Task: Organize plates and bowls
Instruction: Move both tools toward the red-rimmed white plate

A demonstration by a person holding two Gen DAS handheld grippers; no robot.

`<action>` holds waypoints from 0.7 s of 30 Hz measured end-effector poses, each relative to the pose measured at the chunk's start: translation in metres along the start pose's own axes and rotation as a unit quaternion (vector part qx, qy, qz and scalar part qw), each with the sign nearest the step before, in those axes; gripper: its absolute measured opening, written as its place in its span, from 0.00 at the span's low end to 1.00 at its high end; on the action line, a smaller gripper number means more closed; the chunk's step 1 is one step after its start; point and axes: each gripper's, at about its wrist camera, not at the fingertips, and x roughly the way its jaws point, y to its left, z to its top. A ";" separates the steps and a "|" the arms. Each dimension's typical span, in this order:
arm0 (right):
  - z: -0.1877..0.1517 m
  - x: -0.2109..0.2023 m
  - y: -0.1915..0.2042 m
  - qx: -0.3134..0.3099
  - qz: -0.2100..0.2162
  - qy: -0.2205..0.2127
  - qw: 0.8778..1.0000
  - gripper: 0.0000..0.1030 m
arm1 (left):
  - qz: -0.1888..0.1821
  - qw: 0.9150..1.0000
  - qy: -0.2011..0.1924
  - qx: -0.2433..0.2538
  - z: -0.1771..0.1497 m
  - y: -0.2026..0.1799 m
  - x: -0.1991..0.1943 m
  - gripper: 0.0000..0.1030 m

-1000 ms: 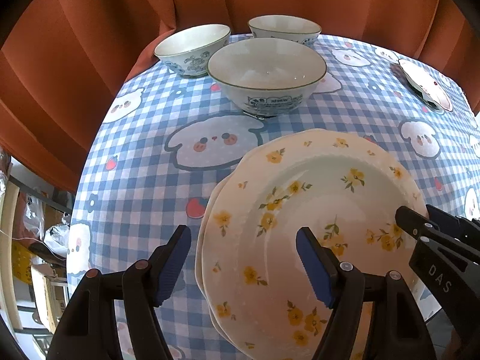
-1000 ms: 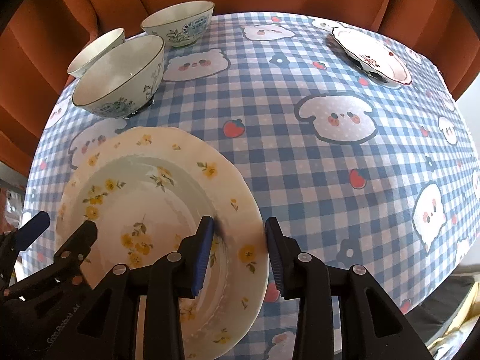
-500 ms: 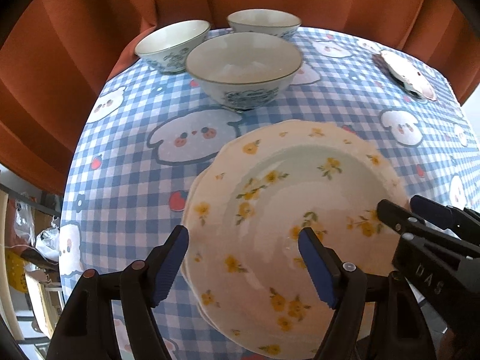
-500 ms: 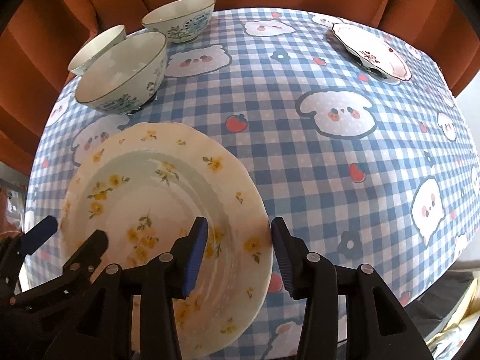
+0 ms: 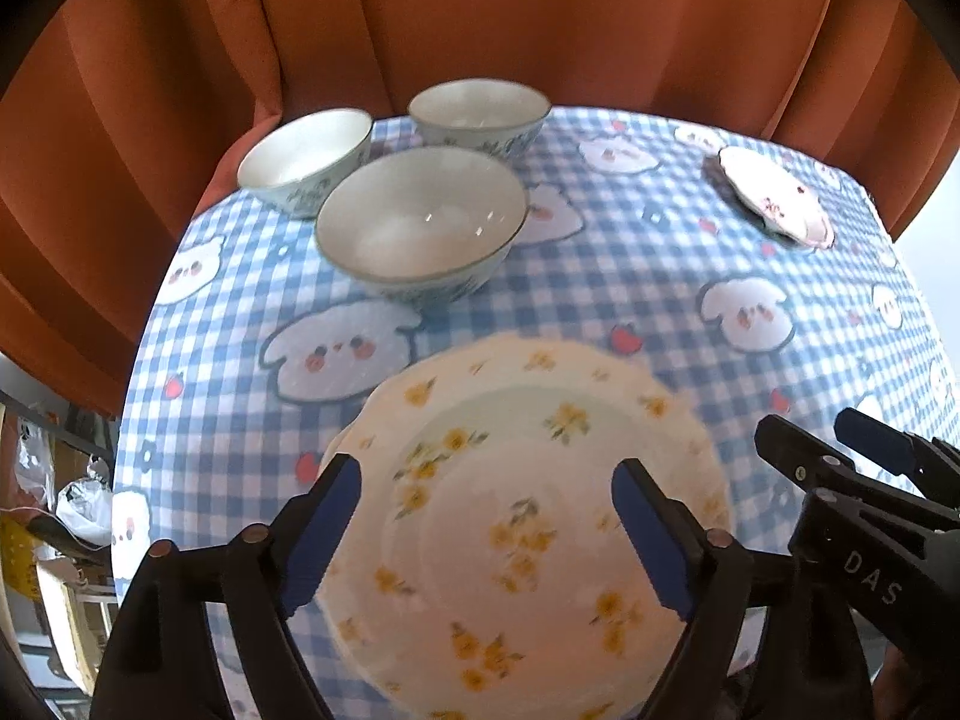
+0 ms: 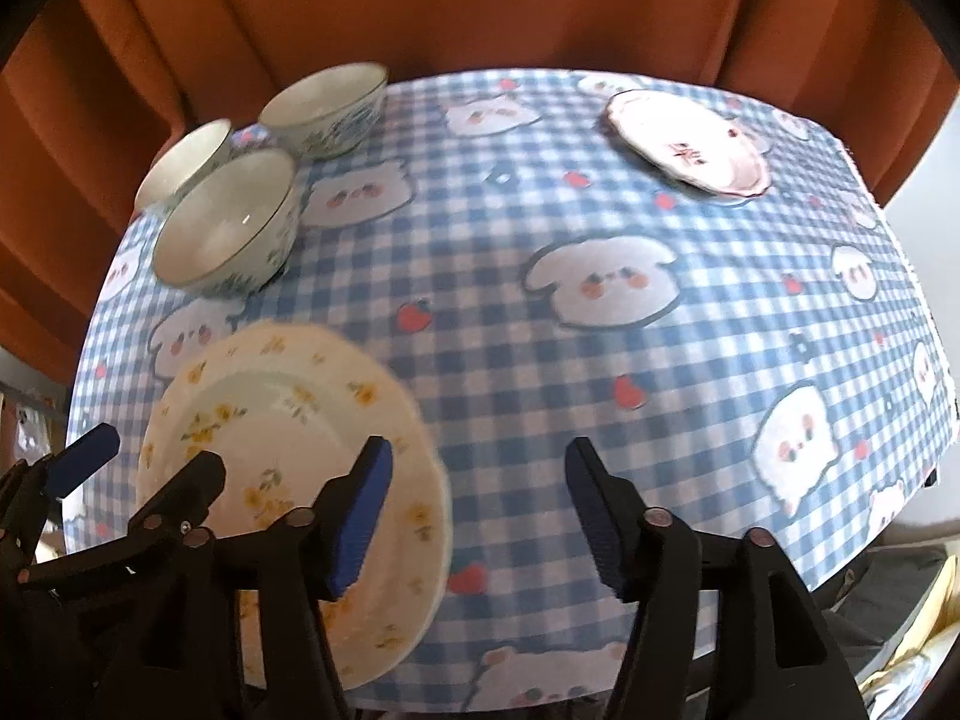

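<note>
Left wrist: plates [image 5: 528, 516] stacked, both grippers just opening, nothing between them.
Left gripper [image 5: 486, 534] and right gripper [image 6: 477, 510] could nudge the stack (upper plate sits slightly askew), bowl [image 5: 420, 228] at 12 o'clock.

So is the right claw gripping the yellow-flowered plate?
No, the right claw is open above the yellow-flowered plate, not touching it.

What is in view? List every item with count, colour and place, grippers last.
Yellow-flowered plates: a stack, at least two, cream; near edge, under both grippers.
Bowls: three, white with blue pattern; far left, clustered.
Pink-rimmed plate: one, white; far right.
Tablecloth: one, blue-white check with cartoon animals; covers the table.
Curtain: orange; behind the table.
Left gripper: black, blue pads, open above the stack, jaws just widened, gripping nothing.
Right gripper: same, open over the stack's right rim, jaws just widened.
</note>
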 end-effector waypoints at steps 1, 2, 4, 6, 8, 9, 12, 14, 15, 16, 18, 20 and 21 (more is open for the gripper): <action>0.003 -0.001 -0.007 0.004 0.002 -0.006 1.000 0.67 | 0.000 1.000 -0.003 -0.001 0.002 -0.004 0.000 0.87; 0.004 -0.001 -0.012 0.005 0.004 -0.010 1.000 0.67 | 0.000 1.000 -0.006 -0.001 0.004 -0.008 0.000 0.87; 0.009 -0.001 -0.023 0.003 0.009 -0.017 1.000 0.67 | 0.002 1.000 -0.009 -0.004 0.009 -0.021 0.001 0.88; 0.013 0.000 -0.035 0.003 0.014 -0.022 1.000 0.68 | 0.003 1.000 -0.007 -0.009 0.014 -0.033 0.001 0.89; 0.018 -0.001 -0.048 0.003 0.020 -0.023 1.000 0.68 | 0.005 1.000 -0.013 -0.012 0.019 -0.044 0.000 0.89; 0.023 -0.002 -0.059 0.006 0.027 -0.025 0.999 0.68 | 0.011 1.000 -0.018 -0.013 0.023 -0.054 -0.001 0.89; 0.035 -0.003 -0.081 0.003 0.040 -0.030 0.999 0.67 | 0.012 0.999 -0.027 -0.024 0.033 -0.074 -0.003 0.89; 0.042 -0.004 -0.094 -0.002 0.042 -0.035 0.998 0.67 | 0.003 0.999 -0.039 -0.031 0.039 -0.091 -0.005 0.89; 0.047 -0.005 -0.102 -0.005 0.041 -0.039 0.998 0.67 | 0.000 0.999 -0.043 -0.032 0.042 -0.098 -0.006 0.89; 0.052 -0.006 -0.112 -0.006 0.038 -0.042 0.998 0.67 | -0.002 0.998 -0.049 -0.032 0.045 -0.105 -0.007 0.89; 0.060 -0.007 -0.126 -0.006 0.034 -0.044 0.998 0.67 | 0.000 0.998 -0.058 -0.030 0.051 -0.122 -0.008 0.89; 0.067 -0.007 -0.141 -0.002 0.037 -0.046 0.998 0.67 | 0.002 0.998 -0.059 -0.029 0.058 -0.136 -0.005 0.89; 0.072 -0.005 -0.152 0.001 0.039 -0.046 0.998 0.67 | 0.003 0.998 -0.058 -0.029 0.061 -0.144 -0.002 0.89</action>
